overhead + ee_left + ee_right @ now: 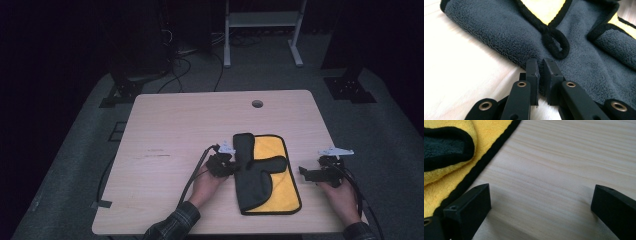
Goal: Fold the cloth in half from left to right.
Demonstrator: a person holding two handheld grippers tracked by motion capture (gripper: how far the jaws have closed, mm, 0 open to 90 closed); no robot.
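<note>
Taking the cloth [265, 175] as your landmark, a two-sided one, dark grey on one face and yellow on the other with black trim, it lies flat on the light wooden table [165, 130], near the edge closest to you and a little right of the table's middle. To the left of the cloth, your left hand [206, 184] comes in from the near edge with a plaid sleeve [175, 224] behind it, and your left gripper [234, 167] sits right at the cloth's left border. In the left gripper view its jaws are drawn nearly together, with a fold of the grey edge [541, 75] pinched between them; a small black hanging loop [556, 45] lies just beyond the tips. On the cloth itself, grey flaps are folded over onto the yellow face, one running along the left side and another reaching across toward the right, so the yellow shows mainly along the right and far portions. To the right of the cloth, your right gripper [306, 172] rests apart from the cloth's right border, held by your right hand [342, 197]. In the right gripper view its jaws are spread wide over bare wood with nothing between them, and the yellow face with its black trim [484, 160] lies just beside one jaw.
</note>
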